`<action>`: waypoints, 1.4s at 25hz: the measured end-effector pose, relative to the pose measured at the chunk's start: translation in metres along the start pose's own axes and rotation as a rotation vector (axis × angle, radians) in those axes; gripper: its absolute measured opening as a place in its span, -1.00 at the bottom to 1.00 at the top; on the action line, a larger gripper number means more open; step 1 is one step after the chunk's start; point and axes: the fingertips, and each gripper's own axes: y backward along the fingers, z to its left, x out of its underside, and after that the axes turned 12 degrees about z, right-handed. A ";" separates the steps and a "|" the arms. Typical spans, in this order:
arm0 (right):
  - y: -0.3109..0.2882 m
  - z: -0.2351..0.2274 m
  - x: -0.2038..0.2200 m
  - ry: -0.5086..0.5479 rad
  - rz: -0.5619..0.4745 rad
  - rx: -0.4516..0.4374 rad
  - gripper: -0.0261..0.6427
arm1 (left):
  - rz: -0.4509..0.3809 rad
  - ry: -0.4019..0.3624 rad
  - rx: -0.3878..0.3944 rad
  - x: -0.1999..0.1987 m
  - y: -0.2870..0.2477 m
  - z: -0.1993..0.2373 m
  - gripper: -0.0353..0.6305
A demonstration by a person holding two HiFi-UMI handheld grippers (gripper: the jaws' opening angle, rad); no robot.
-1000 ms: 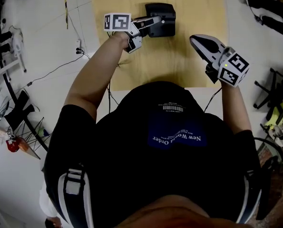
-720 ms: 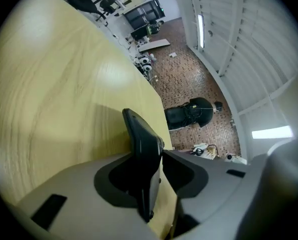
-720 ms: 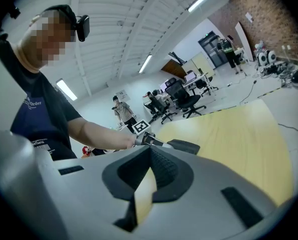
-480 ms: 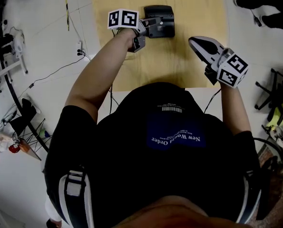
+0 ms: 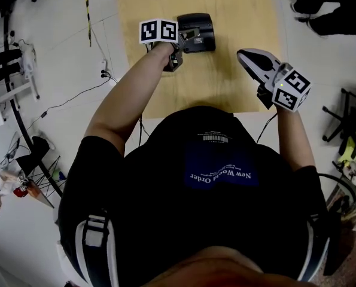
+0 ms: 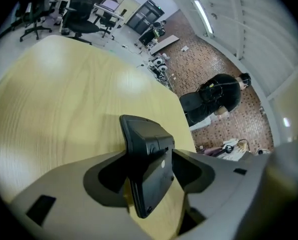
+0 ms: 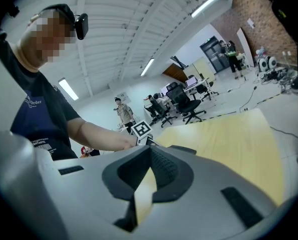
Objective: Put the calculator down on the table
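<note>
Black calculator (image 5: 203,33) looks set on the surface (image 5: 225,88) — left gripper (image 5: 189,37) fingers opening around it; right gripper (image 5: 248,56) fingers closed, empty.

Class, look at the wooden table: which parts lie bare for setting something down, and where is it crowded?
Bare: the broad middle of the table, between the calculator and the near edge, and the far right corner beside the calculator. Crowded: far left, where the left hand-held gripper, jaws opening, straddles the calculator. The right hand-held gripper hangs over the right side.
</note>
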 end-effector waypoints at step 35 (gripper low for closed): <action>0.030 0.053 -0.041 0.107 -0.071 0.017 -0.96 | -0.531 -0.434 0.521 0.052 0.223 -0.114 -0.13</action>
